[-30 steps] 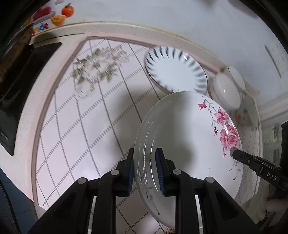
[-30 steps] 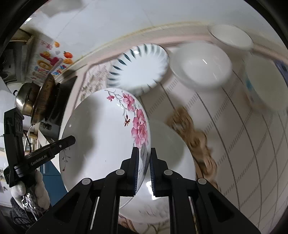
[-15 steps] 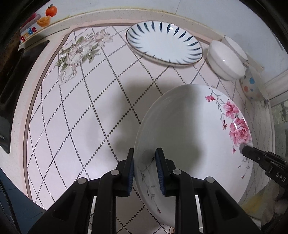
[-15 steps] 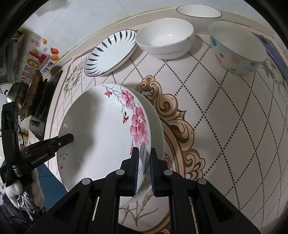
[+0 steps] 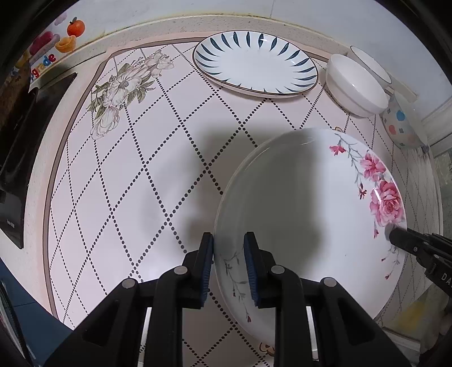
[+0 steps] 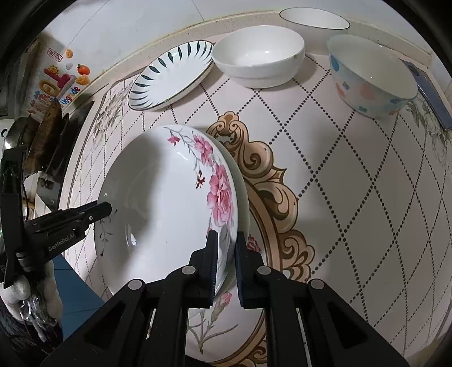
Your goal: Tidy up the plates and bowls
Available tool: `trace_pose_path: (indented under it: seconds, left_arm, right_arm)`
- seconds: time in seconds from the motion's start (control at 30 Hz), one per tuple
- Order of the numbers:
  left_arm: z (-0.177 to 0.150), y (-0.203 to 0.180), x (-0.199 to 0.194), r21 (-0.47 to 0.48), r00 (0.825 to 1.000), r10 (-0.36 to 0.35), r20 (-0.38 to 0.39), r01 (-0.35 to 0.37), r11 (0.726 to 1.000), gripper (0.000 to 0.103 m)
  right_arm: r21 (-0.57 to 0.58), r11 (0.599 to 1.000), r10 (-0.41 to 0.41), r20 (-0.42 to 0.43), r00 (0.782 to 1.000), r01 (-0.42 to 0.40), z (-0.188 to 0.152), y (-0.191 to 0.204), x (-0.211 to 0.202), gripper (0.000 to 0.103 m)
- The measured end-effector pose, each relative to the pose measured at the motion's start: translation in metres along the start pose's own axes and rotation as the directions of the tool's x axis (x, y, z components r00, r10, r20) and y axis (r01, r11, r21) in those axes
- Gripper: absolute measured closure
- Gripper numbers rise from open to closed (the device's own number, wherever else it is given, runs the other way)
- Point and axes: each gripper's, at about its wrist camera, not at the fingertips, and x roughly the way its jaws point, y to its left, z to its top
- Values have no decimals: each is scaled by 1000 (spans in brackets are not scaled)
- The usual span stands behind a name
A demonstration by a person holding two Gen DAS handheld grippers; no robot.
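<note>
On the counter, a patterned mat (image 5: 158, 175) with dotted diamonds covers nearly the whole work surface; a gold scroll medallion (image 6: 271, 180) sits on it in the right wrist view. Biggest dish: the rose plate (image 5: 305, 203), white with pink flowers on one side, held low over the mat near the front edge by both grippers, on opposite rims. Can't tell if its underside touches the mat or just hovers; it looks slightly tilted. A second pale rim shows right behind the rose plate in the right wrist view, maybe another plate under it, not clear.

Next, the blue-stripe plate (image 5: 255, 62) lies flat at the back of the mat, well apart from the rose plate. Beside it the white bowl (image 6: 258, 55), then the dotted bowl (image 6: 367, 73), and behind them a thin-rimmed bowl (image 6: 315, 17) against the wall. All three upright, none nested.

Left gripper (image 5: 228, 268): jaws nearly closed, pinching the rose plate's rim, one pad inside and one outside. Right gripper (image 6: 226, 262): jaws clamped on the flowered rim the same way.

Progress, my read: early. One plate is in hand and about to be set down or stacked; the blue-stripe plate is unstacked and the bowls are loose in a row. Left to do: release the rose plate, gather plates into one pile, nest the bowls.
</note>
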Motion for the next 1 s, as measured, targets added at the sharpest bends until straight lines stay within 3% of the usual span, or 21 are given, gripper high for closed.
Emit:
trace_pose_path:
  seconds: [0.5, 0.63, 0.8, 0.87, 1.0]
  left_arm:
    - [0, 1, 3, -9, 1000, -9, -30, 8, 1000, 83]
    - [2, 7, -6, -28, 999, -27, -35, 26, 999, 83]
    - [29, 21, -27, -70, 997, -81, -7, 80, 994, 82]
    - [52, 28, -30, -83, 995, -102, -1, 101, 991, 82]
    - [103, 46, -22, -127, 994, -108, 13, 109, 986, 79]
  right_arm:
    - [-8, 998, -55, -67, 996, 54, 7, 9, 5, 87]
    - [-13, 997, -83, -93, 992, 82, 11, 9, 3, 79]
    - [55, 998, -21, -67, 998, 25, 31, 1, -23, 75]
    - [96, 995, 39, -37, 999, -36, 49, 1, -35, 64]
    - [157, 974, 165, 8, 986, -164, 99, 6, -42, 64]
